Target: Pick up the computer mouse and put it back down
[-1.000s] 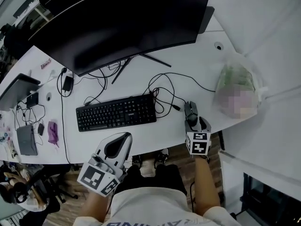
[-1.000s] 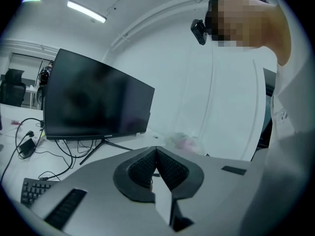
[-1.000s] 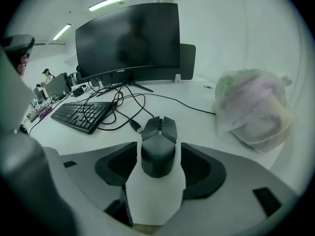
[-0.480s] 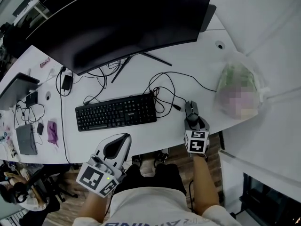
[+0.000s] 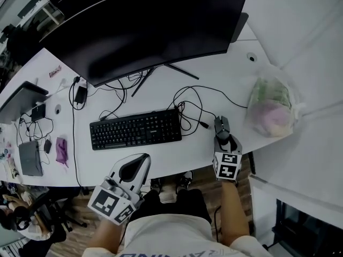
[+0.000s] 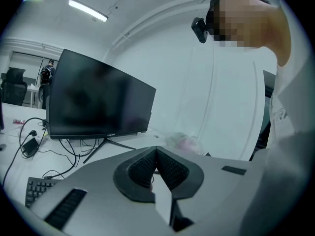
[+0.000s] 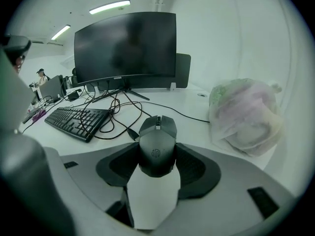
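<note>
The right gripper's [image 7: 157,154] jaws are closing around the mouse [image 7: 157,132], which fills the gap between them. The ribbed pads [image 7: 194,168] look to have met its two flanks, low and toward its back end, a sensible place because the sides there give flat purchase and leave the buttons and wheel alone. The mouse appears to rest on the tabletop [image 5: 214,74] near the front edge, to the right of the keyboard [image 5: 135,128], with its nose pointing away from the person. I judge the lift has not begun.

The gripper comes in from the tail end and slopes down, so the jaws straddle the body lengthwise instead of crossing it. The cable [image 7: 187,114] runs off the nose in loose loops toward the monitor [image 5: 139,25], with enough slack, I would guess, for a short raise (a taut cord would tug the mouse askew). A filled plastic bag [image 5: 270,107] sits near on the right, apart from the mouse and clear of the jaws.

The left gripper [image 6: 156,154] has its jaws pressed together on nothing. It hangs off the front edge below the keyboard, out of the way because one hand suffices here.
</note>
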Demonstrator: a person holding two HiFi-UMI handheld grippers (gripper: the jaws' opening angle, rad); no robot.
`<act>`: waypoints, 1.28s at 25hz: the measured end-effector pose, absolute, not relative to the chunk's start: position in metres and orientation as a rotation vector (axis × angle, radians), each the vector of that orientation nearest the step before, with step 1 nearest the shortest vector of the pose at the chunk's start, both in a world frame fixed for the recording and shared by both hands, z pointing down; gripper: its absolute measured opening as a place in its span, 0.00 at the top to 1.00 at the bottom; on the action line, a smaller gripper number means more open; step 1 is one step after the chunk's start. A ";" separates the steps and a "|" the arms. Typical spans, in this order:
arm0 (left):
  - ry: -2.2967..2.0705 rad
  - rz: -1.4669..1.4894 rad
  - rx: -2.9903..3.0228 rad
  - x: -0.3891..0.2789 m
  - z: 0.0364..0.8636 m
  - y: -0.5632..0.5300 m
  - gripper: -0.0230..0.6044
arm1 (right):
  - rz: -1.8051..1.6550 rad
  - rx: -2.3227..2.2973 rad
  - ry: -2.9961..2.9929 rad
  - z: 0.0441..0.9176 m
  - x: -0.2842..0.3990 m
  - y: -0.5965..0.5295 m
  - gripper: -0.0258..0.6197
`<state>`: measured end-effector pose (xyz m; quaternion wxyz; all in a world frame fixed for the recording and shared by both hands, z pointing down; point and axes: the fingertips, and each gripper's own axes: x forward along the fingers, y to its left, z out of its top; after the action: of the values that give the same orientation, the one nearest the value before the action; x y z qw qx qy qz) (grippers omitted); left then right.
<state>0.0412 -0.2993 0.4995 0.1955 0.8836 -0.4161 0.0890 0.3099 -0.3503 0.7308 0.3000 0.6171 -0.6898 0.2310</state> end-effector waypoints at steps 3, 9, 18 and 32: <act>-1.164 0.239 2.486 0.040 0.495 -0.297 0.96 | 0.588 1.658 -1.847 0.717 0.309 -0.351 0.57; -1.169 0.209 2.516 0.037 0.483 -0.294 0.96 | 0.543 1.683 -1.869 0.691 0.308 -0.353 0.58; -1.156 0.148 2.567 0.033 0.459 -0.291 0.96 | 0.448 1.754 -1.939 0.632 0.301 -0.354 0.58; -1.160 0.041 2.655 0.018 0.414 -0.287 0.96 | 0.250 1.868 -2.079 0.519 0.276 -0.353 0.58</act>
<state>0.0184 -0.2866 0.4142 0.1216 0.9094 -0.3975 0.0141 0.2765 -0.3531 0.5192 0.1671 0.6564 -0.7304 0.0878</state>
